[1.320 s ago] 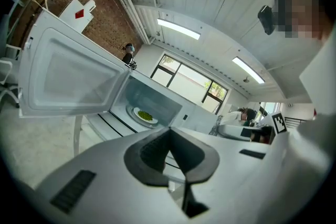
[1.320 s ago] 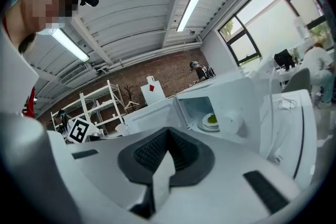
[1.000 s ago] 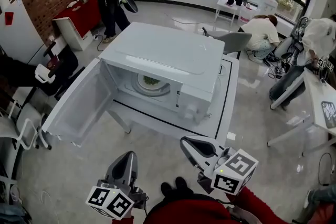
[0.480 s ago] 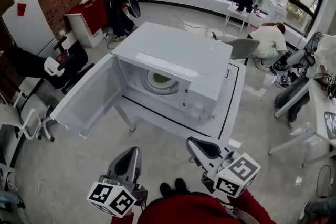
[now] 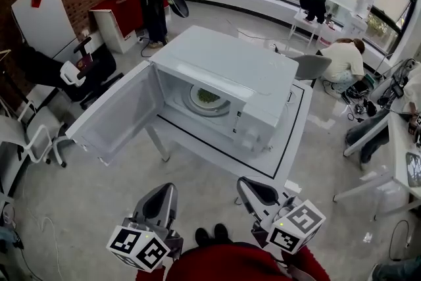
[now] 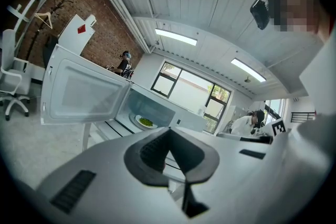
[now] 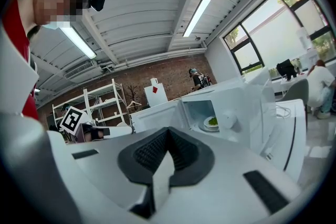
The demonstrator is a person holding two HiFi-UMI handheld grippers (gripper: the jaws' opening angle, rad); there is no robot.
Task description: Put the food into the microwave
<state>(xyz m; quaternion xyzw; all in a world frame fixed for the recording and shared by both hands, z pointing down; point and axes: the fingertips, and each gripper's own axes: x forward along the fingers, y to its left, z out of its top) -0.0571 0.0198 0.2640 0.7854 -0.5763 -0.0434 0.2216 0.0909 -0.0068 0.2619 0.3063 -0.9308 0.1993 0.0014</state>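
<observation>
The boxy white microwave (image 5: 223,72) on the black-lined surface (image 5: 291,131) has its smooth door (image 5: 118,116) swung wide left, the green food (image 5: 208,96) on a round plate inside, while the left hand-held gripper (image 5: 160,195) and the right hand-held gripper (image 5: 254,190) hang clenched and empty over open floor (image 5: 79,207).

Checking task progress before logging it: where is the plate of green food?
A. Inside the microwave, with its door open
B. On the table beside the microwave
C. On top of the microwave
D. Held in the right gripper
A: the head view shows the plate of green food sitting inside the microwave, whose door is swung wide open.
</observation>
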